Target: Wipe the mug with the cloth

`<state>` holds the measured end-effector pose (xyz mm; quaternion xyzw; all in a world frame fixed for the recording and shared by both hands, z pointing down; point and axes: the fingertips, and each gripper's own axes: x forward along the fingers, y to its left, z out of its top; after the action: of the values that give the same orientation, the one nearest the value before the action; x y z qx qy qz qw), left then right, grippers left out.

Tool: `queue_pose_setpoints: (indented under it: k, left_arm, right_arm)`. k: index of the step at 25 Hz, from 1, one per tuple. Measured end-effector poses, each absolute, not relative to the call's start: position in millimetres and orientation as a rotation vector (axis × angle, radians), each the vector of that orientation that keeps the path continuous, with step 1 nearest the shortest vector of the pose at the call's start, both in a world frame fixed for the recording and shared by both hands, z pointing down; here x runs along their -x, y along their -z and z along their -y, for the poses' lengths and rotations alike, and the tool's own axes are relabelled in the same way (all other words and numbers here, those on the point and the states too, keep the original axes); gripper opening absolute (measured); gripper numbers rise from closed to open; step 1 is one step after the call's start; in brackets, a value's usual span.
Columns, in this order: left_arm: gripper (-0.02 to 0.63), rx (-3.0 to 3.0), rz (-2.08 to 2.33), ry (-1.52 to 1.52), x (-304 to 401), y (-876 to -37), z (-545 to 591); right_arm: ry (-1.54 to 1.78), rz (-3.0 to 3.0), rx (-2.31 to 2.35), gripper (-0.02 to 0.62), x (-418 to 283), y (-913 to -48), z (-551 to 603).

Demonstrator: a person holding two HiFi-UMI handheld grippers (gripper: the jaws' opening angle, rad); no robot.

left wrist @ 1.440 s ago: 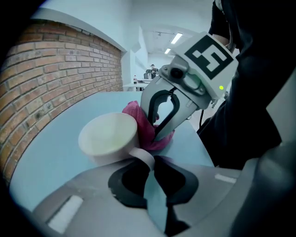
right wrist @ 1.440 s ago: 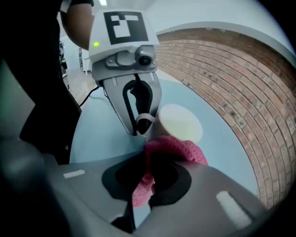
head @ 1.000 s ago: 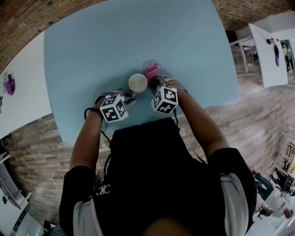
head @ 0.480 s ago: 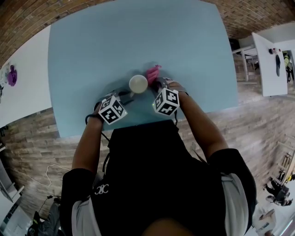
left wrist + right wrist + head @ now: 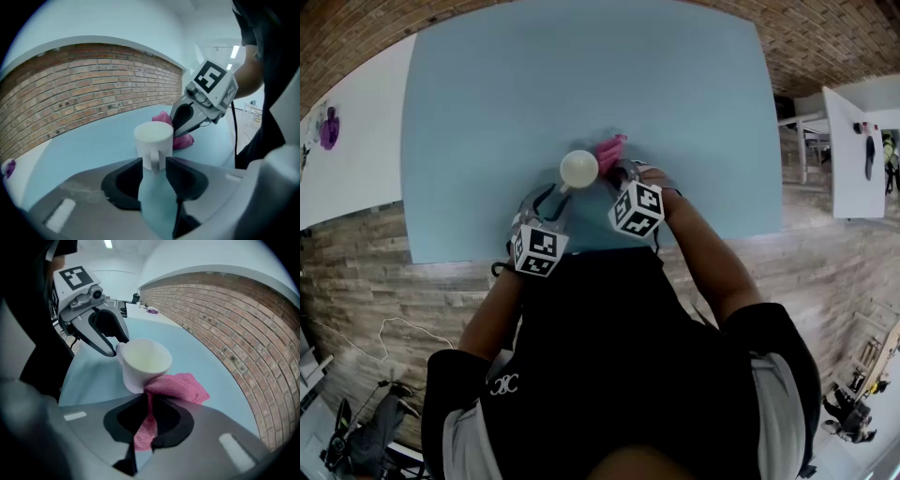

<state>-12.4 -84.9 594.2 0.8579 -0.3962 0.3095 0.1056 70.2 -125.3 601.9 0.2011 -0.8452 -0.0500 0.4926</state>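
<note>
A white mug (image 5: 579, 168) stands upright on the light blue table (image 5: 487, 94), its handle (image 5: 151, 158) turned toward me. My left gripper (image 5: 153, 164) is right at that handle; its jaws have just been opening and now stand apart, with the handle at their tips and not pinched. A pink cloth (image 5: 180, 386) lies against the mug's (image 5: 143, 363) right side. My right gripper (image 5: 149, 401) is shut on a fold of this cloth, close beside the mug. In the head view the right gripper (image 5: 617, 171) hides part of the cloth (image 5: 611, 147).
The mug is near the table's front edge (image 5: 609, 246), by my body. A white surface with a purple object (image 5: 328, 127) lies to the left, another white table (image 5: 853, 141) to the right. Wood floor surrounds the table.
My left gripper has rolled and drawn back toward me, its marker cube now lower and further right. Its jaws have come off the mug's handle. Mug, cloth and right gripper stayed put.
</note>
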Motion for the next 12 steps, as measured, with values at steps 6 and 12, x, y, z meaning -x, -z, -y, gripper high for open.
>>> queue_pose_setpoints:
  k: [6,12]
  left_arm:
    - [0.124,-2.442,1.317,-0.916,2.7,-590.7,99.2]
    - [0.052,-2.418,1.336,-0.919,2.8,-592.5,98.0]
  right_arm:
    - [0.171,2.075,-0.419,0.037,-69.9,-599.8,122.8]
    - [0.204,2.095,-0.376,0.037,-67.2,-600.7,120.5]
